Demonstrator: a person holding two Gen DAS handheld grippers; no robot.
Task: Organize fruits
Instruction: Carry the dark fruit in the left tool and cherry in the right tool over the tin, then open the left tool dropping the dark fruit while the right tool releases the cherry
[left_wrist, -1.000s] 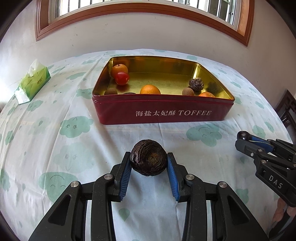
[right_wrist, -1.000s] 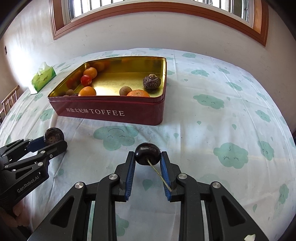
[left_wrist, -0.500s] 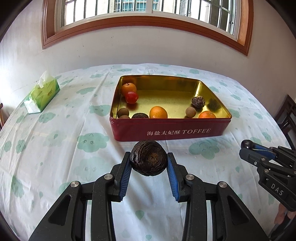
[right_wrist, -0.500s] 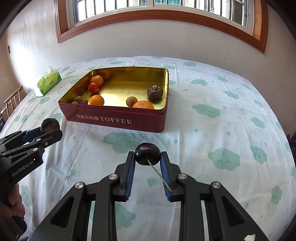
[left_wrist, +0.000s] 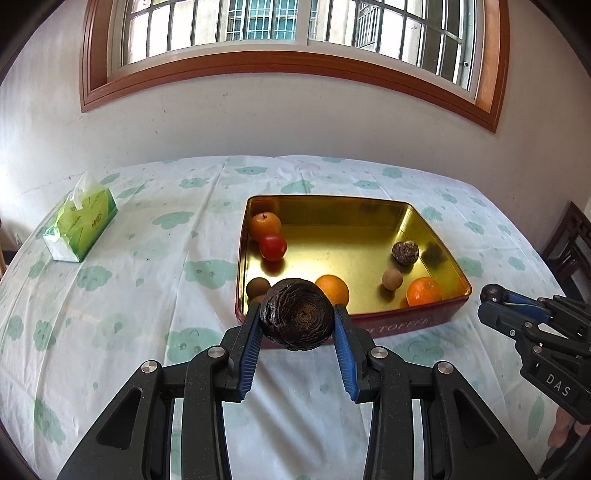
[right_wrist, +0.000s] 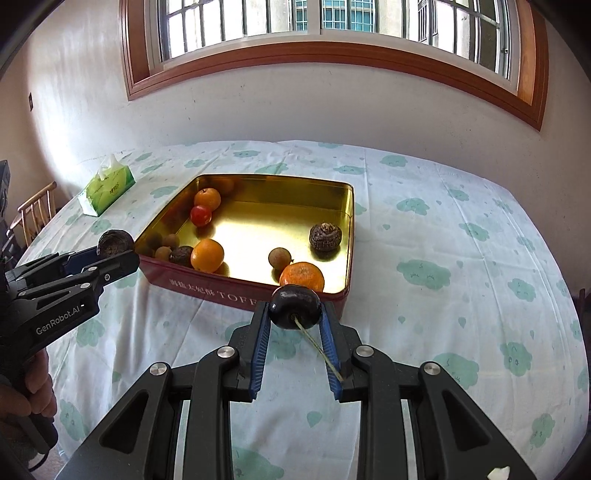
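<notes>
Counter (left_wrist: 147, 369) draped in a white cloth printed with green clouds, set below an arched wood-framed window (left_wrist: 295, 22) in a white wall. On the cloth rests a rectangular red tin with a gold interior (left_wrist: 413, 325), lettered "TOFFEE" on its near wall. Inside the tin lie, toward the far left corner, an orange round fruit with a dark stem (left_wrist: 264, 226) touching a red round fruit (left_wrist: 272, 247); near the front wall, a second orange fruit (left_wrist: 332, 288) and a brown round fruit (left_wrist: 257, 288); toward the right, a ribbed mandarin (left_wrist: 423, 291), a small tan round fruit (left_wrist: 392, 278) and a dark wrinkled fruit (left_wrist: 405, 252). The right wrist view shows further small brown fruits along the tin's left wall, partly hidden. A green tissue box (left_wrist: 79, 225) stands well apart from the tin, at the counter's far left edge.

The left hand-held gripper (left_wrist: 297, 325), black with blue pads, is clenched on a large dark brown wrinkled round fruit (left_wrist: 296, 319), held off the cloth in front of the tin's near left corner. The right hand-held gripper (right_wrist: 294, 314) grasps a small glossy dark purple fruit with a thin pale stalk (right_wrist: 294, 303), carried clear of the cloth before the tin's near right corner; the stalk trails back along the right pad. Part of a hand (right_wrist: 33, 391) grips the left tool's handle in the right wrist view.
</notes>
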